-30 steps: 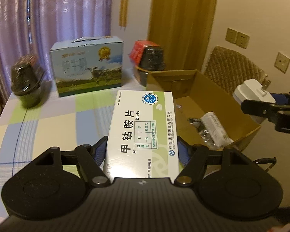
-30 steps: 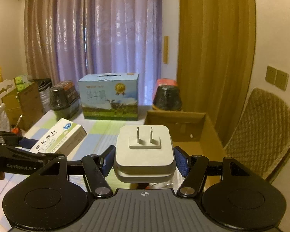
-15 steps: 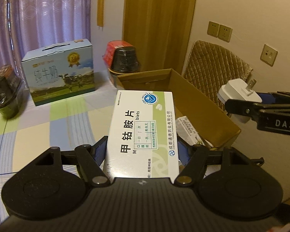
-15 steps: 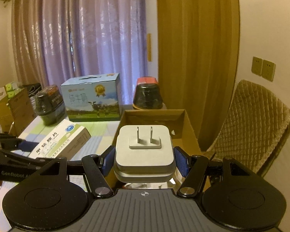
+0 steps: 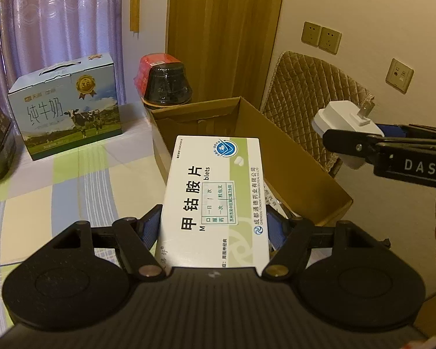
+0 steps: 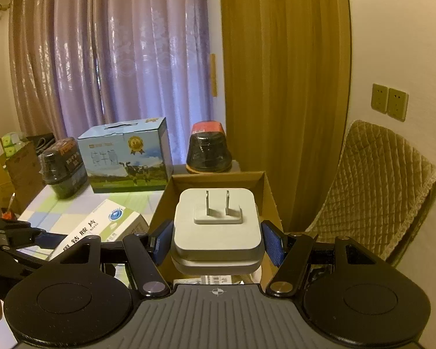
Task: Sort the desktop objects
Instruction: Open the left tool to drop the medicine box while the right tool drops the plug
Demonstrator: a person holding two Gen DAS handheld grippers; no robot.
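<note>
My left gripper [image 5: 215,226] is shut on a white and green medicine box [image 5: 218,197], held above the near left side of an open cardboard box [image 5: 293,157]. My right gripper [image 6: 216,241] is shut on a white power adapter [image 6: 216,229] with its two prongs up, raised over the same cardboard box [image 6: 269,192]. In the left wrist view the adapter [image 5: 343,119] and the right gripper [image 5: 392,151] hang at the right of the carton. The right wrist view shows the medicine box [image 6: 107,226] at lower left. Some packets lie inside the carton, mostly hidden.
A blue milk carton case [image 5: 66,107] stands at the back of the checked tablecloth [image 5: 58,186]. A black and red wrapped jar [image 5: 165,81] sits behind the cardboard box, another dark jar [image 6: 61,168] at far left. A quilted chair [image 6: 378,186] is to the right.
Both grippers have moved right and forward with their loads, toward and over the cardboard box. The adapter now hangs above the carton's opening. Neither grip has changed.
</note>
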